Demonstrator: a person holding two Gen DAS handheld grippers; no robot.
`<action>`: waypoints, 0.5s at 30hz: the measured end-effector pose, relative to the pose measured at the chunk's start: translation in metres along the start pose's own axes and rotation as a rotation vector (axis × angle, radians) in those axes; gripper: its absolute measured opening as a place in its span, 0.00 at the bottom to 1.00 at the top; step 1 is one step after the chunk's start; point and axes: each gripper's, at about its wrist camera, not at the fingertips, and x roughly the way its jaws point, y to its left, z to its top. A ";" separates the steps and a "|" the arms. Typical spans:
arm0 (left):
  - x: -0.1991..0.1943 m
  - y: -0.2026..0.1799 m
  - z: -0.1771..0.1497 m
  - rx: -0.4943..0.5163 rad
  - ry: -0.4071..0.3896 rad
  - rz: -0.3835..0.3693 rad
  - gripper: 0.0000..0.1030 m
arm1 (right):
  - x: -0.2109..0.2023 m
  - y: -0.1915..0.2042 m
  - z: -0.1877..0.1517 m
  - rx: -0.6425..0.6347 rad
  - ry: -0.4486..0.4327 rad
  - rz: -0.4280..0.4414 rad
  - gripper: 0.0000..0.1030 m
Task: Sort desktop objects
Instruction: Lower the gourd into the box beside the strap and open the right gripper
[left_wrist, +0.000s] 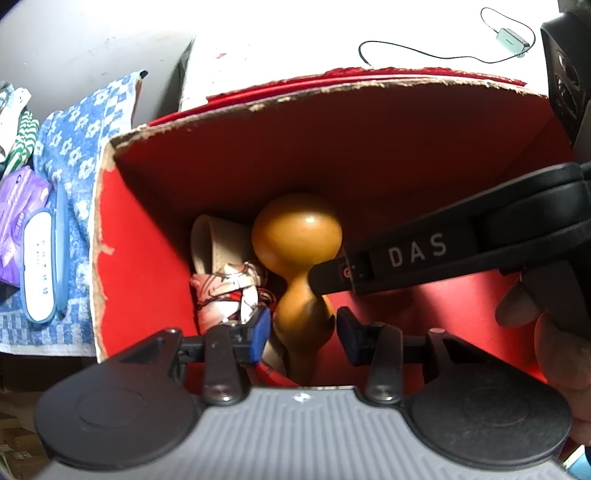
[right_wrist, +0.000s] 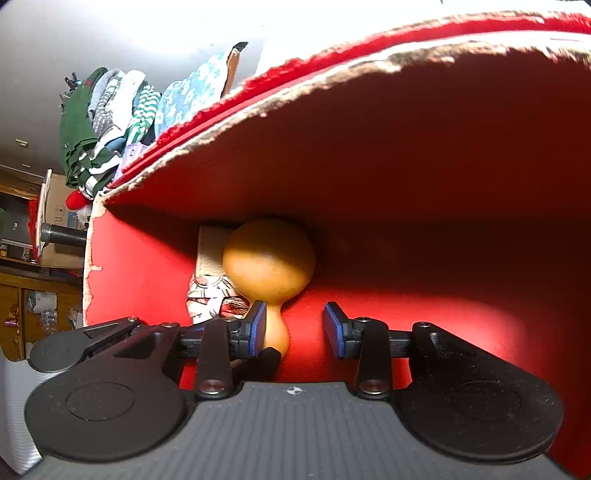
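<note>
- Down at the bottom centre of the left wrist view, the left gripper (left_wrist: 301, 330) hangs over the torn-edged red cardboard box (left_wrist: 147, 236), blue-padded fingers spread, the lower bulb of the glossy orange gourd-shaped object (left_wrist: 297, 236) between them, contact unclear.
- Gourd lies on the box floor, centre frame, beside a pale beige band (left_wrist: 218, 243) and a red-and-white patterned cloth bundle (left_wrist: 229, 291).
- From the right edge the right gripper (right_wrist: 293, 328) reaches in as a black finger lettered "DAS"; a person's hand (left_wrist: 554, 339) shows at lower right.
- Right wrist view: its fingers spread apart too, the gourd's neck just inside the left pad, nothing pinched.
- Upper left, a blue-rimmed white case (left_wrist: 38, 269) with unreadable print rests on a blue-and-white checked towel (left_wrist: 88, 140).
</note>
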 end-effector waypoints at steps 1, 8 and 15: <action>-0.001 -0.001 0.000 0.000 -0.001 0.000 0.43 | -0.001 0.000 0.000 0.002 -0.001 -0.010 0.38; -0.003 -0.005 -0.002 -0.001 -0.005 -0.005 0.43 | -0.017 0.006 -0.001 -0.023 -0.054 -0.152 0.37; 0.001 0.019 0.011 0.007 0.000 -0.009 0.44 | -0.054 0.009 -0.013 -0.022 -0.140 -0.167 0.37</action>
